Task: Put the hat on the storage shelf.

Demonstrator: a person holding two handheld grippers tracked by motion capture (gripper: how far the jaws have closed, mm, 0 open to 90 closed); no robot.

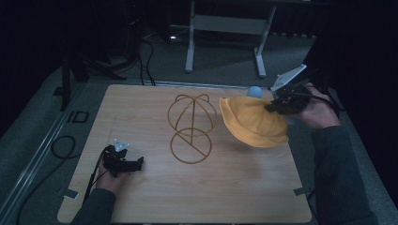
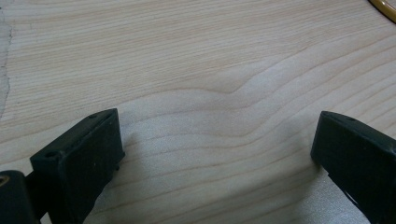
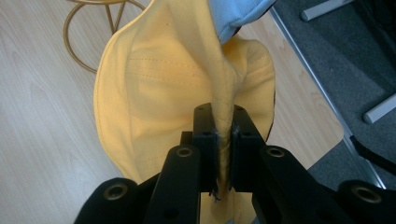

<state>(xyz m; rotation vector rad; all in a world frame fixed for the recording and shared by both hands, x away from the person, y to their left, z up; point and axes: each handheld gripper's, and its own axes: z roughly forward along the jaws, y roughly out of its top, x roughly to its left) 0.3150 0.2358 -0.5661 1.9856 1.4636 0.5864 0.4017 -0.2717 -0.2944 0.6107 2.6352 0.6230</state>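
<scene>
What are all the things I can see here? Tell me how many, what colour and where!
hat: one, yellow, held up over the table's right side
wire stand: one, gold, middle of the table
table: one, light wood, under everything
desk legs: two, white, on the grey floor behind the table
left gripper: one, black, jaws open, resting low at the table's left
right gripper: one, black, jaws shut on the hat's brim

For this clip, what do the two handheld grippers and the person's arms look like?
Both are black two-fingered tools. The left gripper has blocky fingers, a small grey three-cornered plate on top and a thin black cable trailing back along the forearm. The right gripper carries a larger pale plate; its arms show round bolt holes with brassy inserts. Both forearms wear dark grey-green long sleeves.
</scene>
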